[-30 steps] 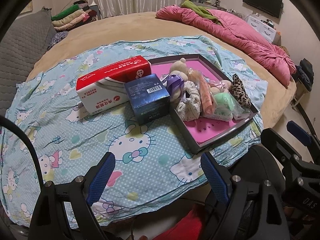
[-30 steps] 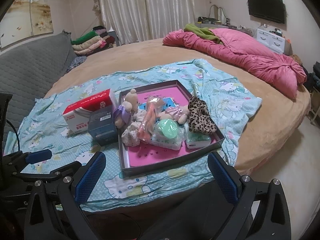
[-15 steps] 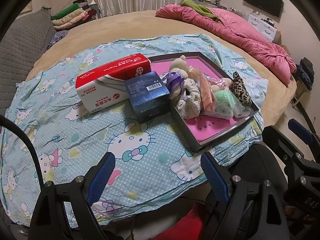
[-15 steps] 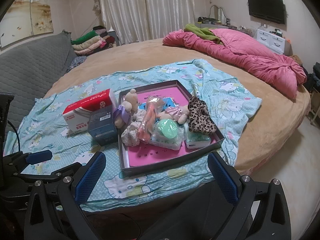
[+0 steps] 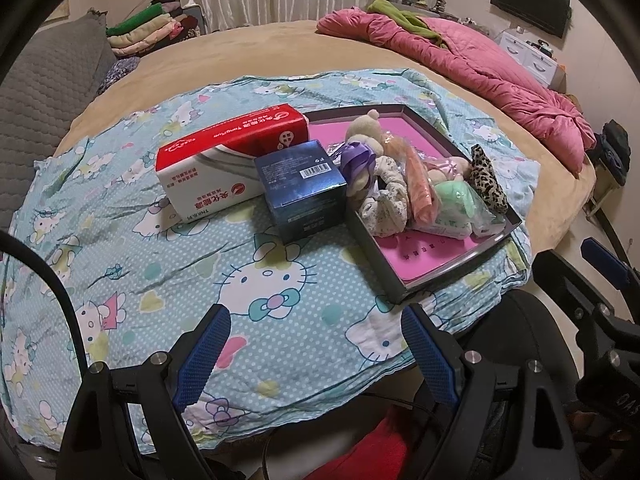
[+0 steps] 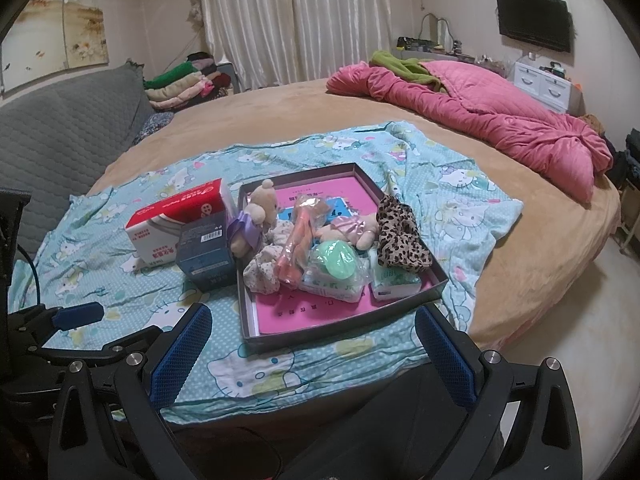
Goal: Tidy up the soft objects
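A dark tray with a pink floor (image 6: 344, 330) (image 5: 440, 276) lies on a blue Hello Kitty cloth (image 5: 132, 264) on the bed. In it are a small teddy bear (image 6: 262, 204) (image 5: 362, 126), a floral scrunchie (image 6: 262, 270) (image 5: 384, 208), an orange packet (image 6: 298, 244), a green pouch (image 6: 334, 262) (image 5: 456, 198), a leopard scrunchie (image 6: 402, 236) (image 5: 486, 182) and a tissue pack (image 6: 394, 284). My left gripper (image 5: 316, 354) is open and empty, low before the cloth. My right gripper (image 6: 312, 354) is open and empty, before the tray.
A red and white tissue box (image 5: 228, 160) (image 6: 176, 224) and a dark blue carton (image 5: 304, 192) (image 6: 206, 254) stand left of the tray. A pink quilt (image 6: 480, 116) lies at the back right. Folded clothes (image 6: 184, 84) are stacked beyond a grey sofa (image 6: 60, 140).
The left wrist view has shifted slightly, with the scene sitting a little higher. The right gripper has stayed still. Both jaws stay open.
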Demonstrator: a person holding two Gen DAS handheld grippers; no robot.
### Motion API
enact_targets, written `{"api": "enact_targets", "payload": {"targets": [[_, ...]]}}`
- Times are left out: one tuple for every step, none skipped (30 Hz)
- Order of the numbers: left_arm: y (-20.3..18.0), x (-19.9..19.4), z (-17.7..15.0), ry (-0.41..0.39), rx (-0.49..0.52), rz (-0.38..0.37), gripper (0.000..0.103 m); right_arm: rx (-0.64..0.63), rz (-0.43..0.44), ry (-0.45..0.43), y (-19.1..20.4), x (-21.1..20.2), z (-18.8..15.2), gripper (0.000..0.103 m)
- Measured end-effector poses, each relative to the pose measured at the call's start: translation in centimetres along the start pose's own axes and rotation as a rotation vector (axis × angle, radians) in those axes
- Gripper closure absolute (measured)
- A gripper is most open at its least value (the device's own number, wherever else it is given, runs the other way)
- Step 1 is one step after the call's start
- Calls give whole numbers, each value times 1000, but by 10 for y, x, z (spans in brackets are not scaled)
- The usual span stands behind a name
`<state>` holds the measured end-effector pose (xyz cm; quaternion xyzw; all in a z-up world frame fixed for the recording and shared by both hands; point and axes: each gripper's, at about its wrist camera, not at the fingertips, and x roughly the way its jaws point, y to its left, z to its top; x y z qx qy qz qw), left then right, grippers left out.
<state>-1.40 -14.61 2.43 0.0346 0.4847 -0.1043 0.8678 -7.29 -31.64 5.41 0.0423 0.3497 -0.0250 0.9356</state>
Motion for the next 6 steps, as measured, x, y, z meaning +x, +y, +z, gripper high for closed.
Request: {"api": "enact_targets", "payload": {"targets": [[0, 1, -1, 1, -1, 0, 16, 0, 0, 1, 0, 0, 0, 2], [1, 2, -1, 2, -1, 1, 16, 1, 1, 2, -1, 0, 0, 2], [1, 2, -2, 4, -1, 2, 16, 1, 2, 3, -1, 0, 1, 2], [1, 3, -3, 4, -1, 2, 16, 2, 3, 4, -1, 0, 1, 2], [2, 4, -4, 3, -2, 4, 16, 2, 5, 5, -1, 1, 1, 2], [2, 5, -5, 3, -5, 2, 16, 3, 9, 7, -1, 2, 1, 2]]}}
